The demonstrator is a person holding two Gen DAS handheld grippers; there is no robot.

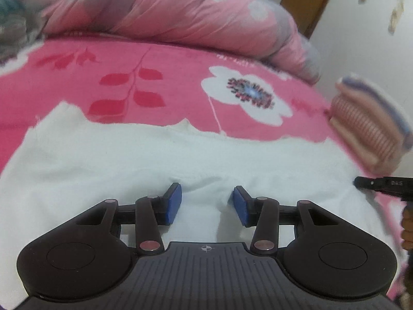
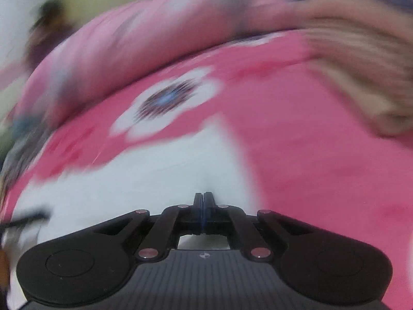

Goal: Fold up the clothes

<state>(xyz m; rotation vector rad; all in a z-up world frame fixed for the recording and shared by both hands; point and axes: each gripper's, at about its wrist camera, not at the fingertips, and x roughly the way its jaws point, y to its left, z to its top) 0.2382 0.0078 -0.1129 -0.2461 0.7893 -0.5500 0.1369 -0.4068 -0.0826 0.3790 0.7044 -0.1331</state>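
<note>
A white garment (image 1: 160,160) lies spread on a pink flowered bedsheet (image 1: 160,59). My left gripper (image 1: 206,201) is open just above the garment's near part, blue pads (image 1: 174,201) on either side of a small raised fold. The right gripper's tip (image 1: 361,182) shows at the garment's right edge. In the blurred right wrist view the right gripper (image 2: 203,201) is shut on the white garment (image 2: 160,180) near its right corner.
A pink and grey quilt (image 1: 196,18) is bunched along the far side of the bed. A folded striped pile of clothes (image 1: 371,126) sits at the right, also in the right wrist view (image 2: 361,59). A white wall and wooden door frame (image 1: 307,2) stand behind.
</note>
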